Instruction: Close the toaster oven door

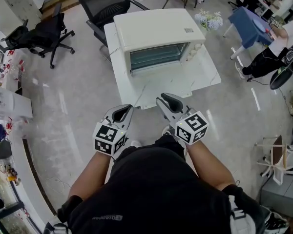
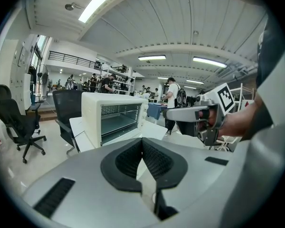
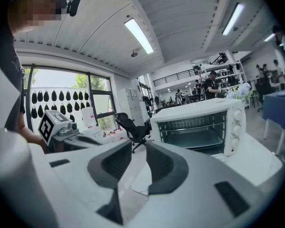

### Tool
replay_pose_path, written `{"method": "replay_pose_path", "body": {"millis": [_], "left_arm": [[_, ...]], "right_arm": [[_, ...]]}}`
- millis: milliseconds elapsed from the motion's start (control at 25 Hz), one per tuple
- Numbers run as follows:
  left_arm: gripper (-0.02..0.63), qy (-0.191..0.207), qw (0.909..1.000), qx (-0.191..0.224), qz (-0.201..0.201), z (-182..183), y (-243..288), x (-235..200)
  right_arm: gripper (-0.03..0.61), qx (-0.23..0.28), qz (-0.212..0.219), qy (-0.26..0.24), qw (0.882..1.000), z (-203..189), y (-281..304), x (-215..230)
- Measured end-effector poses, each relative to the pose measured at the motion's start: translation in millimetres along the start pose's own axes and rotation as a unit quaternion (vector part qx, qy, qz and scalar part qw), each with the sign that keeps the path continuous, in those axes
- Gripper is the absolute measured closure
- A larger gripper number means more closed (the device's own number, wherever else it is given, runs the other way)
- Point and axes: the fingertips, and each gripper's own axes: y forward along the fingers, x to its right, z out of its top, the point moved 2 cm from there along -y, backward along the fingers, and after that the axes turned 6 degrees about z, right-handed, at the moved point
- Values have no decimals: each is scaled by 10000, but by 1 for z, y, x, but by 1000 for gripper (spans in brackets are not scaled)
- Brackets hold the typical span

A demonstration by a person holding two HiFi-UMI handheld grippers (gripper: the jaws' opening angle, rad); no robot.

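A white toaster oven (image 1: 158,35) stands on a white table (image 1: 205,79). Its front is open, and the rack and cavity show inside. Both grippers hang short of the table's near edge, close to the person's body. The left gripper (image 1: 122,112) is shut, its dark pads meeting at the tip with nothing between them (image 2: 142,140). To its right, the right gripper (image 1: 170,101) is open by a narrow gap and holds nothing (image 3: 138,146). The oven (image 2: 113,118) lies ahead of the left gripper, and the oven (image 3: 199,125) sits ahead and right of the right one.
Two black office chairs (image 1: 44,33) (image 1: 105,4) stand behind and left of the table. A flower bunch (image 1: 209,19) and a blue table (image 1: 249,23) with a person (image 1: 278,45) are at the right. Shelving (image 1: 5,106) lines the left wall.
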Motion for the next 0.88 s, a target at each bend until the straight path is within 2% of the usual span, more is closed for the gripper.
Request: {"method": "replay_pose_path", "body": {"millis": [400, 640, 720, 880], "left_arm": [[611, 35, 10000, -10, -29, -2, -4, 4], [611, 40, 10000, -28, -41, -5, -3, 7], [611, 47, 10000, -47, -57, -6, -3, 7], [611, 25, 9999, -77, -77, -8, -2, 7]], "right_arm": [[462, 117, 72, 50, 9999, 2, -5, -6], [413, 97, 155, 75, 9998, -1, -4, -7], [390, 71, 186, 134, 9997, -4, -3, -8], [388, 30, 266, 323, 9991, -8, -1, -10]]}}
